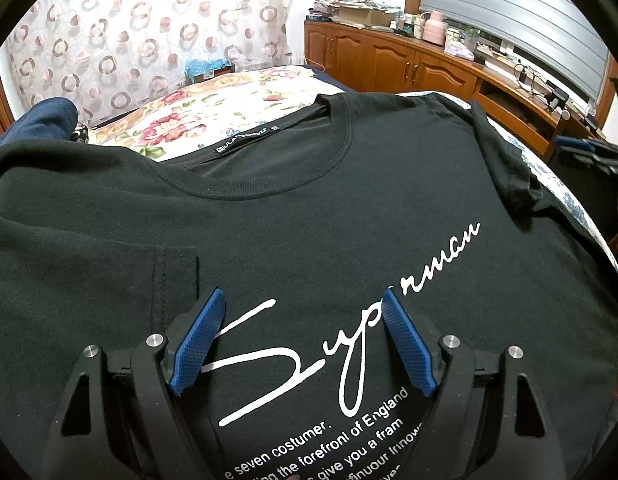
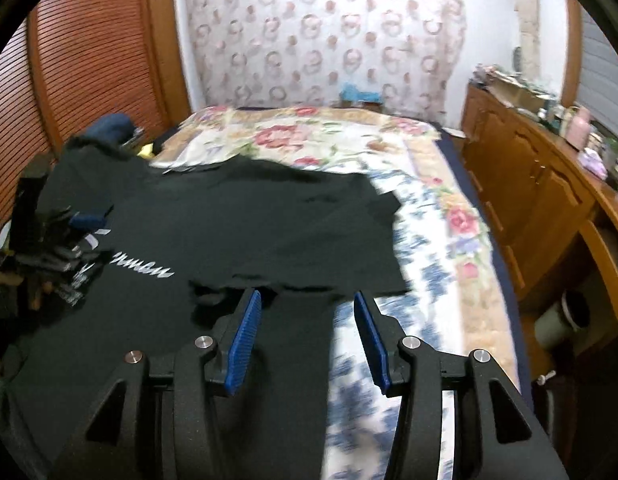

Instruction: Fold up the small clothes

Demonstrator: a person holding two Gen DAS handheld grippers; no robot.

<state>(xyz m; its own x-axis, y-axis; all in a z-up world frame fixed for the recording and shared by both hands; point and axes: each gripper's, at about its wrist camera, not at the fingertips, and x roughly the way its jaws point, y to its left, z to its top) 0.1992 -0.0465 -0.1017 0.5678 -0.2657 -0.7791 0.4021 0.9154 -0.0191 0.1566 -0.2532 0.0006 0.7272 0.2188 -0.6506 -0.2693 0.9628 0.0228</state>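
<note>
A black T-shirt with white script lettering lies face up on the bed, its collar towards the far end. My left gripper is open and empty, hovering over the printed chest. In the right wrist view the same T-shirt spreads across the floral bedspread, with its right sleeve folded in. My right gripper is open and empty above the shirt's right edge. The left gripper shows at the far left of the right wrist view. The right gripper shows at the right edge of the left wrist view.
The floral bedspread covers the bed. A wooden cabinet with clutter on top runs along the right side. A patterned curtain hangs behind the bed. A dark blue garment lies at the far left.
</note>
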